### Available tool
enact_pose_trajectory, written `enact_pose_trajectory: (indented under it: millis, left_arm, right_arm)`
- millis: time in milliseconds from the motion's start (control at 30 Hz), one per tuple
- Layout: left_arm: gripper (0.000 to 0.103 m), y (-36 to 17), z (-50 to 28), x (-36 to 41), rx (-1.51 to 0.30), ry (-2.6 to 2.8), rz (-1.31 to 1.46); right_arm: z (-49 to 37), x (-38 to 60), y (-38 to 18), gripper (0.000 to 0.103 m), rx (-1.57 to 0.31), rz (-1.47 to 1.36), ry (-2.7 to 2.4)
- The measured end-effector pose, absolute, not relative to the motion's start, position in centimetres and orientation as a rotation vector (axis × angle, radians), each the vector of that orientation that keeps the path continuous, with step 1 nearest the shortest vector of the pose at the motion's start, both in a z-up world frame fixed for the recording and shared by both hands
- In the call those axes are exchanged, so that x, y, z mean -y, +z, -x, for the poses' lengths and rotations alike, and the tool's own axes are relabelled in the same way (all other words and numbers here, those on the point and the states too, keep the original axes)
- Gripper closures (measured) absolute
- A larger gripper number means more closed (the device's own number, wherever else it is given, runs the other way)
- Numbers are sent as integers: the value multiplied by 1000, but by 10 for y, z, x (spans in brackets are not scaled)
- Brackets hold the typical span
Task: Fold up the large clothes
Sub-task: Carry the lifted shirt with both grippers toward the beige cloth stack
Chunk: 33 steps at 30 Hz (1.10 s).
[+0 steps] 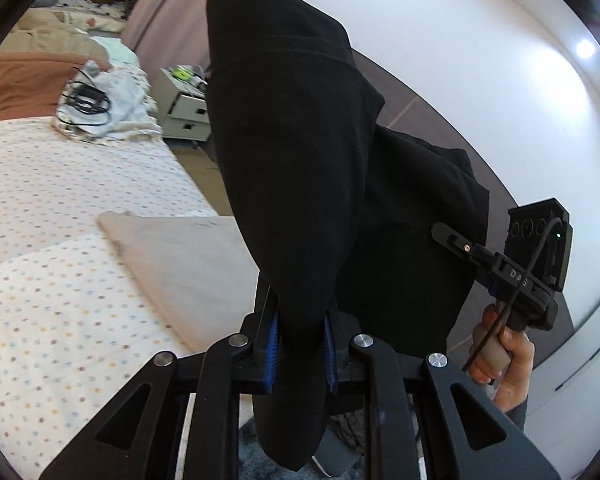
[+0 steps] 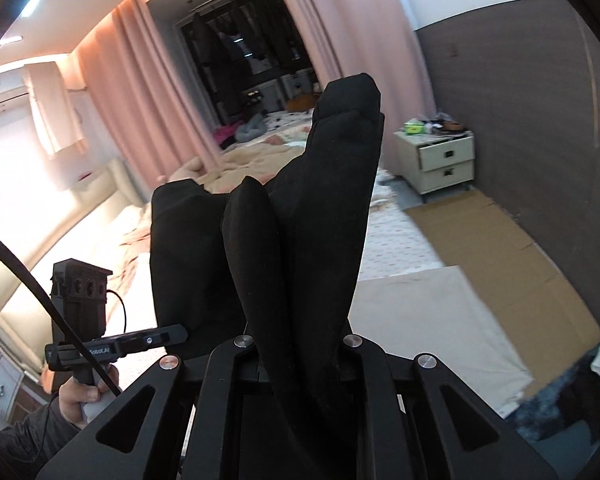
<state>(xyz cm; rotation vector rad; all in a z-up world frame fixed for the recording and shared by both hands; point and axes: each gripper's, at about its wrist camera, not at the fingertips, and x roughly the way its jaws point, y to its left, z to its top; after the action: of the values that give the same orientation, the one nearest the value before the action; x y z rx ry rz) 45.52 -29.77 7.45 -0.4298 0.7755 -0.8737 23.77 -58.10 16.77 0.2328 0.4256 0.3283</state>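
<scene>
A large black garment (image 1: pixel 300 160) is held up in the air between both grippers. My left gripper (image 1: pixel 300 344) is shut on a thick fold of it, and the cloth bulges out in front of the blue pads (image 1: pixel 273 340) and drapes down behind them. In the right wrist view the same black garment (image 2: pixel 300 240) rises in folds from my right gripper (image 2: pixel 300 360), which is shut on it. The cloth hides the fingertips there. Each view shows the other gripper beside the hanging cloth: the right gripper (image 1: pixel 452 236) and the left gripper (image 2: pixel 180 334).
Below lies a bed with a dotted sheet (image 1: pixel 60 280) and a beige flat cloth (image 1: pixel 188 264). A heap of pale laundry with a black cable (image 1: pixel 100 108) sits farther up the bed. A white nightstand (image 2: pixel 440 160) stands by the grey wall, and flattened cardboard (image 2: pixel 500 248) lies on the floor.
</scene>
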Motion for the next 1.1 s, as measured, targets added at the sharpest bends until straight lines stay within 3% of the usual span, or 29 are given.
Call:
enact_pose_trajectory:
  millis: [433,1000,1100]
  left_arm:
    - [84,30,-509,343,-898,-905,457]
    - [83,-79,-607,346,-1096,-758,528]
    - [81,-105,-619,348,-1169,-667,528]
  right_arm:
    - [-271,547,171,93,-503,-244,226]
    - [-367,474,111,93,-736,-258,122]
    - [-373,473,96,87,-787,-285,72]
